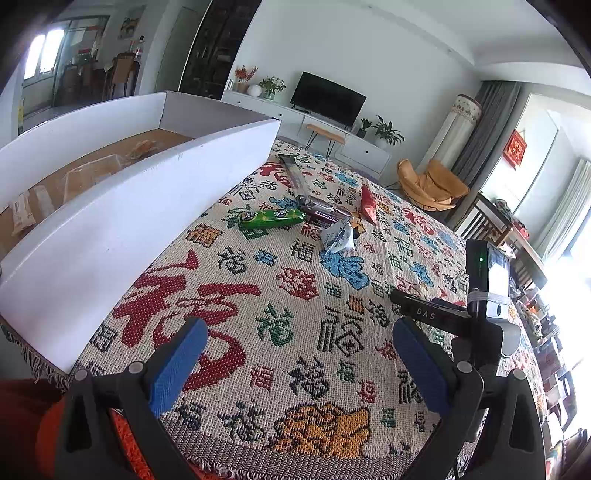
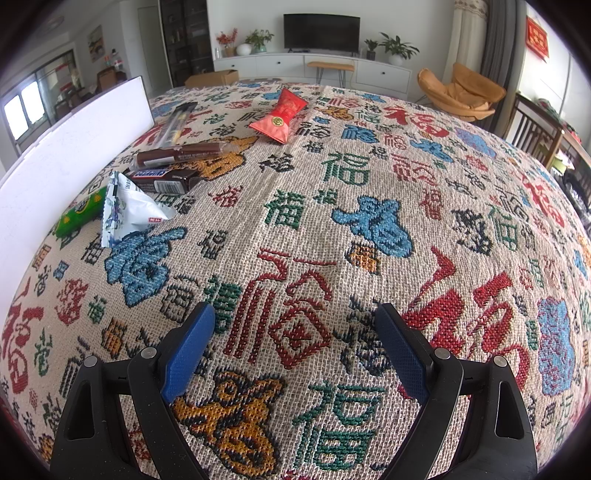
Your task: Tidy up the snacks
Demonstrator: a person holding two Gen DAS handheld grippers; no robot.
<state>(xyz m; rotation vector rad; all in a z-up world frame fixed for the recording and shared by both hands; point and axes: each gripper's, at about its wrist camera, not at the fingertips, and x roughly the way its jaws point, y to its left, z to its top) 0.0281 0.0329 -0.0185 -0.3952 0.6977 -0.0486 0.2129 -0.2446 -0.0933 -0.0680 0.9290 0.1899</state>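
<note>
Both tongs wide open, empty, hovering over the worktop.

Left tongs (image 1: 295,347) and right tongs (image 2: 295,332) gripping nothing, likely set for a first pick. Snacks near the box (image 1: 122,214): green pack (image 1: 269,218), Snickers (image 2: 162,178), white pouch (image 2: 129,206), red packet (image 2: 280,114). Woven cloth (image 2: 369,236) beneath; TV (image 2: 321,33), orange chair (image 2: 461,92) behind.

Bare cloth (image 2: 314,206) lies open ahead; white box (image 1: 122,221) walls the left.
</note>
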